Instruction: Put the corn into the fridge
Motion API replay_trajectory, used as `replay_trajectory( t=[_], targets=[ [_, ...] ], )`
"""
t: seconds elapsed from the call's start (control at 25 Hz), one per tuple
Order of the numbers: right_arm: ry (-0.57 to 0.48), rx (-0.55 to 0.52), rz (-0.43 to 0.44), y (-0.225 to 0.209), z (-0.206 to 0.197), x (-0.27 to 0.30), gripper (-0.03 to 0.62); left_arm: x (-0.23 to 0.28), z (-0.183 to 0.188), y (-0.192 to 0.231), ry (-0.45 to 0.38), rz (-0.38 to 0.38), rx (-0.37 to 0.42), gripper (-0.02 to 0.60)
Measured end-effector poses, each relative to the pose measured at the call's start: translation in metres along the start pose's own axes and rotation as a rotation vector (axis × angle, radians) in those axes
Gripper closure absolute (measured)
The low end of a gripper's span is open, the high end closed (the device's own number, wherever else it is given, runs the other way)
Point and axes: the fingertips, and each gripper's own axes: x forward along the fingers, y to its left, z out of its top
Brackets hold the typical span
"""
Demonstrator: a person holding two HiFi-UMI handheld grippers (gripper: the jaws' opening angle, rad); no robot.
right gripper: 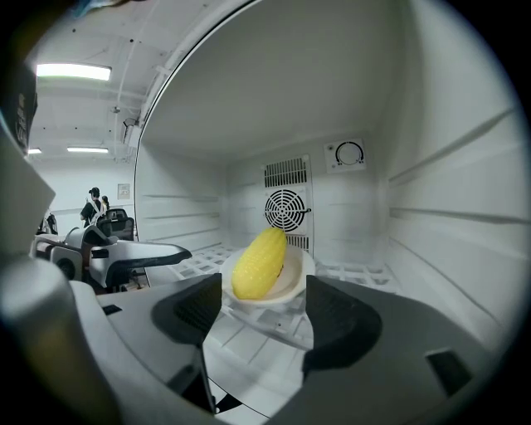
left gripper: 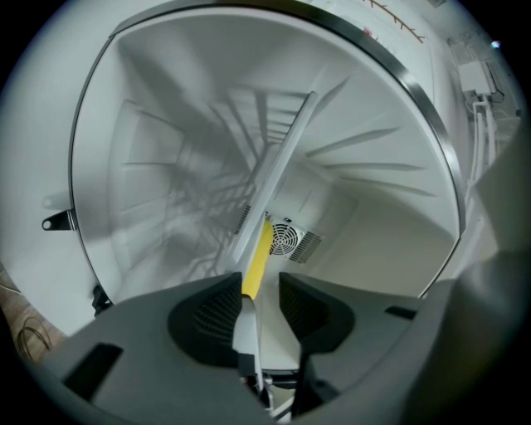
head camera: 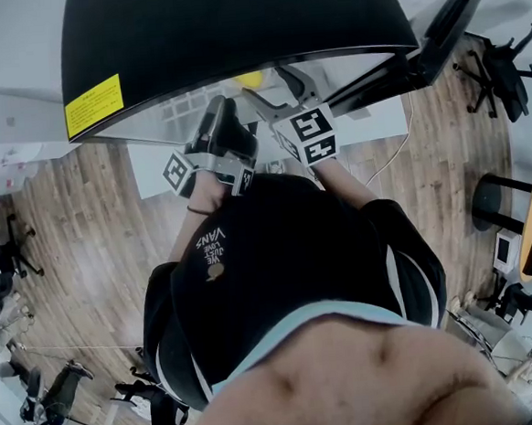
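White plastic fills both my views, since both tools point into the fridge (right gripper: 448, 207). My right gripper (right gripper: 264, 295) has its jaws spread wide with nothing pinched. Just past their tips the corn (right gripper: 260, 263) lies on a plate (right gripper: 297, 274), and the plate rests on the wire shelf (right gripper: 361, 271). Bare shelf shows on both sides of the plate, and the side walls stand well clear of it. Behind the plate, the back wall carries a fan (right gripper: 287, 209) and, higher up, a dial (right gripper: 349, 154).

My left gripper (left gripper: 260, 286) sits at the front of the shelf, and the shelf edge (left gripper: 286, 149) runs as a slanted bar through its view. Its jaws stand partly apart. The edge passes between them, close against one jaw with a gap to the other, so they are not clamped on it. A yellow strip (left gripper: 256, 257) lies along that bar; I cannot tell what it is.

From above, the fridge's black top (head camera: 224, 27) and open door (head camera: 444, 23) stand over a wood floor (head camera: 73, 213), with chairs (head camera: 511, 68) well apart from me.
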Motion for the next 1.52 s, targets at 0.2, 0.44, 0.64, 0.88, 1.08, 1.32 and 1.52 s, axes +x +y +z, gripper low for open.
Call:
replay_trajectory(
  t=[0.2,0.44,0.64,0.88,1.08,1.32,1.52],
  targets=[
    [-0.009,0.012,-0.018,0.0,0.001,-0.006,0.286,0.0,0.0,0.0,0.019,0.006,0.0,0.462],
    [-0.014,0.025,-0.048,0.0,0.0,-0.017,0.286,-0.001,-0.002,-0.001,0.039,0.013,0.009,0.462],
    [-0.022,0.042,-0.075,0.003,-0.002,-0.026,0.287,-0.004,-0.002,-0.005,0.07,0.015,0.05,0.462],
    [-0.031,0.048,-0.119,0.006,-0.006,-0.038,0.287,-0.01,-0.005,-0.008,0.12,0.014,0.105,0.462],
    [-0.054,0.063,-0.159,0.015,-0.007,-0.051,0.298,-0.019,-0.012,-0.011,0.187,0.021,0.166,0.463],
    [-0.08,0.075,-0.214,0.026,-0.006,-0.063,0.37,-0.029,-0.012,-0.021,0.249,0.013,0.261,0.498],
    [-0.11,0.095,-0.271,0.036,-0.005,-0.073,0.428,-0.038,-0.014,-0.032,0.322,-0.006,0.373,0.518]
  ],
)
